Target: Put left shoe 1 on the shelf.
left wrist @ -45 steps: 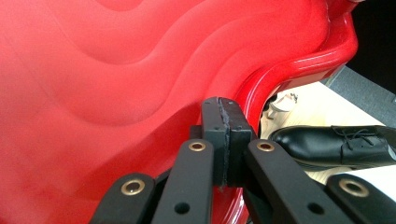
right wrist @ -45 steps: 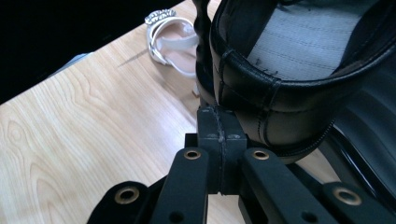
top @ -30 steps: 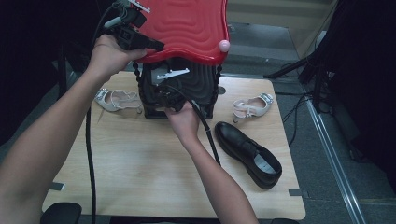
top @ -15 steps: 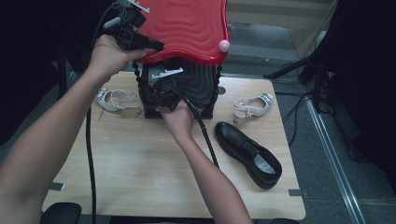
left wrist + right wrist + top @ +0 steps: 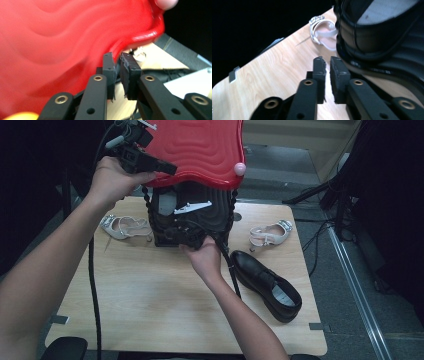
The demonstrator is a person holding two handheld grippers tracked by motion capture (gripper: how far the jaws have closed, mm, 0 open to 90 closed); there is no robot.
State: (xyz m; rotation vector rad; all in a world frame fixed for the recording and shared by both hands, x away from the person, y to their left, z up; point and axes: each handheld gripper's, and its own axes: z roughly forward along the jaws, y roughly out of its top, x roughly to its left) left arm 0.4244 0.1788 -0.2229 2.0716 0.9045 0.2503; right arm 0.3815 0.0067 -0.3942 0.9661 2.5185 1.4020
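Note:
A black ribbed case (image 5: pixel 200 220) stands at the back of the wooden table (image 5: pixel 150 305), its red wavy lid (image 5: pixel 200 145) raised. My left gripper (image 5: pixel 170 169) is up at the lid's front left edge. In the left gripper view its jaws (image 5: pixel 118 58) are shut on the red lid's rim (image 5: pixel 135 40). My right gripper (image 5: pixel 167 234) lies low against the case's front, partly hidden by the hand. In the right gripper view its jaws (image 5: pixel 327 63) stand almost together just above the table, beside the case's base (image 5: pixel 387 37), with nothing seen between them.
A white strappy sandal (image 5: pixel 122 226) lies left of the case, and is seen ahead as the sandal (image 5: pixel 322 30). A second sandal (image 5: pixel 270 234) lies to the right. A black leather shoe (image 5: pixel 267 285) rests front right. A pink knob (image 5: pixel 240 168) sits on the lid's corner.
My right hand and gripper have shifted slightly along the case's front, ending a little lower. The lid and my left gripper have stayed in place.

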